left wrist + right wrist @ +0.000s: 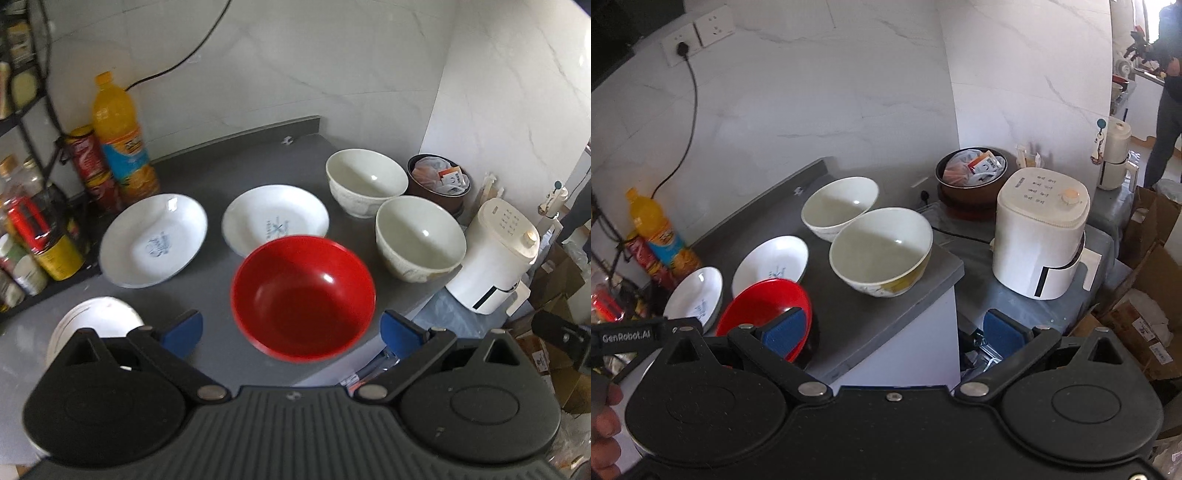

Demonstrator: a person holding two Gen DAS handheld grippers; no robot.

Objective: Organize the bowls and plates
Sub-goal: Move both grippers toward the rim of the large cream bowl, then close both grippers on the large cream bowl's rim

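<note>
Now both grippers hover wide open over a grey counter (236,173) of dishes.

Left gripper (291,328) and right gripper (899,328) each hold nothing, jaws spread. A red bowl (303,295) sits near the counter's front edge, two white plates (155,243) behind it and two cream bowls (882,251) touching at its right.

3 bowls: 1 red bowl (303,297), 2 cream bowls (366,181); 3 white plates (154,245); 1 juice bottle (120,134); 1 air fryer (493,254).
</note>
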